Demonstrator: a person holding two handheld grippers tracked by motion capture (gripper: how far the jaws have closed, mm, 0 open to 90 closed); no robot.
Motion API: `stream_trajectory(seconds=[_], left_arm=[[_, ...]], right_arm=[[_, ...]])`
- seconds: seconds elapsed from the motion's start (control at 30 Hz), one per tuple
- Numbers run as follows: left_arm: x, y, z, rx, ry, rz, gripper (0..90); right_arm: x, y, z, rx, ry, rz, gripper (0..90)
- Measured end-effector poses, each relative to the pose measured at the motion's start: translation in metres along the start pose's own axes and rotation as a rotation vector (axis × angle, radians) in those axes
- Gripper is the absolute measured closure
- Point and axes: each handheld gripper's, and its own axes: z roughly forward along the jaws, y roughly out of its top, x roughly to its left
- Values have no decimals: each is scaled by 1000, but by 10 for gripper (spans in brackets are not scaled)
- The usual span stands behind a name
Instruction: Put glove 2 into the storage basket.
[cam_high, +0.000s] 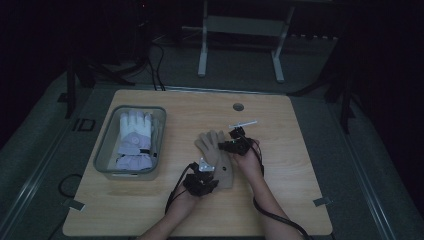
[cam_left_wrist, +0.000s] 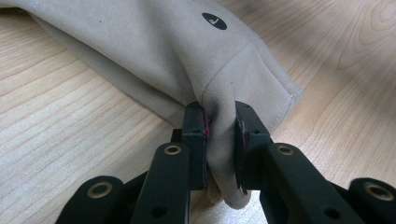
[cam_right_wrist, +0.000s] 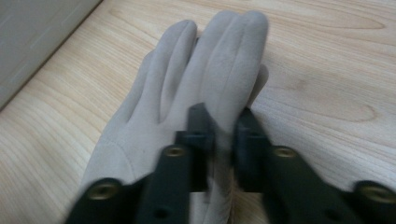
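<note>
High view with both gripper views: a tan glove (cam_high: 216, 155) lies flat near the middle of the wooden table (cam_high: 280, 200), handled from two ends.

Nearest the person, the left gripper (cam_high: 204, 172) meets the glove at its cuff. In the left gripper view its jaws are clamped on a pinched fold of the cuff (cam_left_wrist: 223, 140), the fabric bunched between the pads; a small dark logo patch (cam_left_wrist: 214, 21) sits just beyond on the glove's back.

Farther off, the right gripper (cam_high: 231, 145) comes in from the right, over the finger half of the glove. In the right gripper view its jaws stand close together around a ridge of fabric below the glove's fingers (cam_right_wrist: 219, 51); the frame is blurred, so whether the pads actually press the cloth cannot be told.

The relation that governs the coming move: the glove's long axis runs from near to far, tilted slightly left, cuff toward the person and fingertips away. The left hand is nearer the cuff, the right hand nearer the fingers, so the two hold points lie along that axis, apart.

Farther left, well apart from the glove, a grey bin (cam_high: 105, 150) holds a pale lavender glove (cam_high: 135, 137). The likely destination, as a judgement, lies to the left of both grippers.
</note>
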Motion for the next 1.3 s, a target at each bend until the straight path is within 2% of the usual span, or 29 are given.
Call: stream_trajectory(seconds=[0.03,0.07,0.1,0.27,0.33,0.4,0.47,0.6,0.73,0.8,0.9,1.3], left_arm=[[0,0,0,0,1,2,779],[0,0,0,-2,3,-1,779],[0,0,0,0,3,2,779],[1,0,0,4,-3,2,779],[1,-1,0,3,-3,0,779],[1,-1,0,1,-4,-1,779],[1,-2,0,-1,-7,-5,779],[1,-4,-1,-5,-17,-17,780],[2,-4,-6,-9,-21,-25,785],[3,-5,-9,-20,-23,-38,786],[5,-4,-17,-40,-15,-32,788],[15,8,-53,-107,9,-30,788]], right_arm=[[0,0,1,-2,-1,4,514],[-1,0,3,-5,3,15,465],[-1,0,5,-3,9,34,436],[0,-1,17,36,33,60,322],[1,-2,20,40,41,48,358],[2,-3,20,48,65,32,493],[4,-3,21,59,103,41,596],[10,-3,18,58,87,19,674],[14,-2,14,30,75,5,690],[14,-1,10,9,89,10,693],[16,2,4,-15,110,20,695],[31,32,-24,-103,135,7,696]])
